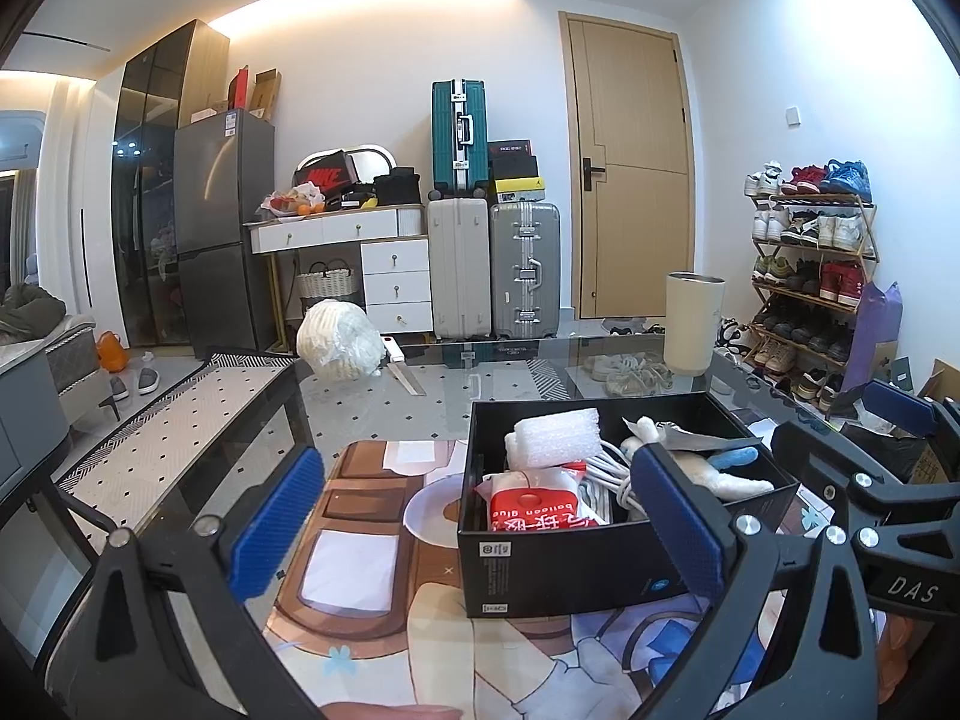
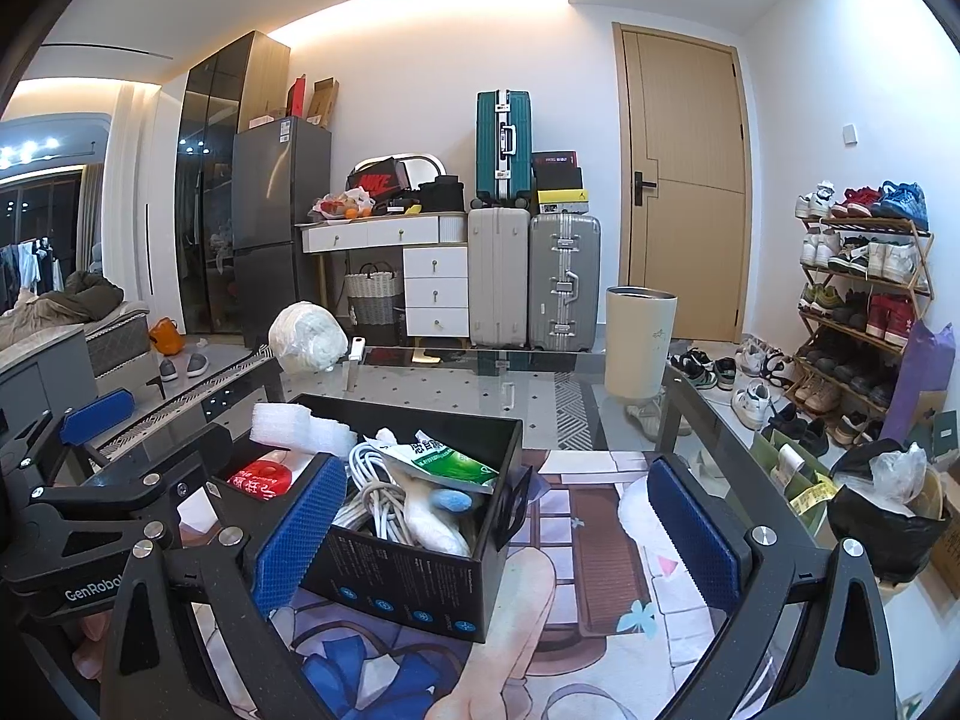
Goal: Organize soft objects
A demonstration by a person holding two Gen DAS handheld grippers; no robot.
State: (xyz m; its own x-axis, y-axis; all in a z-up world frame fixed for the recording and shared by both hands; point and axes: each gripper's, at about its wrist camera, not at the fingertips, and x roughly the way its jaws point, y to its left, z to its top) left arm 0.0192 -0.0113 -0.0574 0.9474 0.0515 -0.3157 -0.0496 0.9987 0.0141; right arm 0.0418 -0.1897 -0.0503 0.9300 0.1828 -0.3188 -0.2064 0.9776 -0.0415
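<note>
Both grippers hover above the glass table, fingers spread wide and holding nothing. Left gripper sits in front of the near-left corner of the black box; right gripper straddles its near-right corner. Box rests on a printed cartoon mat. Contents: white foam roll at the far left, red balloon-glue packet near front left, coiled white cable in the middle, green-and-white pouch leaning over it, and a white plush toy with blue tip at the right end. A cream tumbler stands well behind the box; a white wrapped bundle lies at the table's far left edge.
</note>
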